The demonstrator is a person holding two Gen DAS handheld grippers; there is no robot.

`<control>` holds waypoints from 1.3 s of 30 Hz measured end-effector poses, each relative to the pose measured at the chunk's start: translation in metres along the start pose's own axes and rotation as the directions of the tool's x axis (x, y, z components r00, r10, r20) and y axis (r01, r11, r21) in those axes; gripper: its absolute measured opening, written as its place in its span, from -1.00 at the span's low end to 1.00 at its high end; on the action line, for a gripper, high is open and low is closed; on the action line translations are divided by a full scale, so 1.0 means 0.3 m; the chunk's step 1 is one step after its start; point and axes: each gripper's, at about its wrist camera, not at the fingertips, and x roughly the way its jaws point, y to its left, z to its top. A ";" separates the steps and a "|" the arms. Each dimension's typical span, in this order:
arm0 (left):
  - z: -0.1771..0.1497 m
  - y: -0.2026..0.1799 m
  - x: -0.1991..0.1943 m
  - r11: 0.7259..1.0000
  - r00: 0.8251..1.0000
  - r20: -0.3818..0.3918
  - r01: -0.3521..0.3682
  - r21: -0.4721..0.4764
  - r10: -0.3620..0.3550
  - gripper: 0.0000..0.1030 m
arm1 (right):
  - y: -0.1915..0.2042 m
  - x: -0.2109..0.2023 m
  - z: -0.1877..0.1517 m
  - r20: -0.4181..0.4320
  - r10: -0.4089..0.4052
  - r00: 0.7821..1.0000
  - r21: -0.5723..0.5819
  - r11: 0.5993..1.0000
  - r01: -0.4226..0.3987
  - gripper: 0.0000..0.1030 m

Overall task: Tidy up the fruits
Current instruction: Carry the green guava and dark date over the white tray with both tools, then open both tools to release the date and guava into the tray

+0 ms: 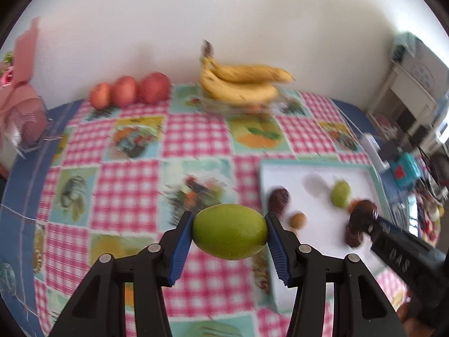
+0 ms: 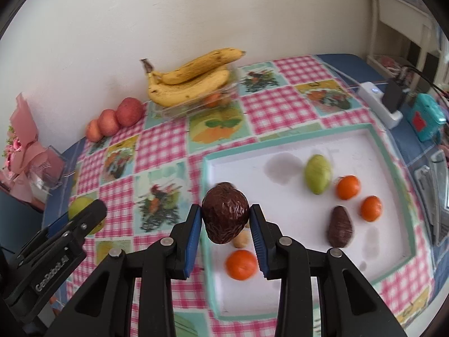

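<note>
1. We carry two fruits off the white tray (image 2: 373,151): our left gripper (image 1: 230,231) clamps a green fruit (image 1: 230,231), our right gripper (image 2: 226,216) pinches a wrinkled dark brown fruit (image 2: 226,214).
2. Three apples (image 2: 112,123) sit lined up at ten o'clock, bananas (image 2: 190,81) at twelve on a clear box.
3. Left on the tray, at three o'clock: a second green fruit (image 2: 317,173), three oranges (image 2: 348,187), another brown fruit (image 2: 339,226), one small tan fruit (image 2: 240,241). We judge sorting under halfway.

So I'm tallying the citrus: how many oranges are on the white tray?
3: one at the tray's near edge, two toward its right side, behind the dark fruit. The tongs may hide more.
</note>
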 end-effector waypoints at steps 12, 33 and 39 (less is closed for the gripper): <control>-0.100 -0.255 0.109 0.981 0.981 -0.151 0.145 0.130 -0.125 0.05 | -0.324 -0.046 -0.054 -0.030 -0.193 0.981 0.147 0.970 0.196 -0.29; -0.211 -0.321 0.261 0.977 0.941 -0.326 0.151 0.152 -0.095 0.05 | -0.403 0.047 -0.107 -0.136 -0.211 0.968 0.163 0.959 0.232 -0.29; -0.231 -0.315 0.298 0.980 0.933 -0.351 0.136 0.144 -0.078 0.05 | -0.404 0.049 -0.104 -0.143 -0.214 0.966 0.161 0.958 0.236 -0.29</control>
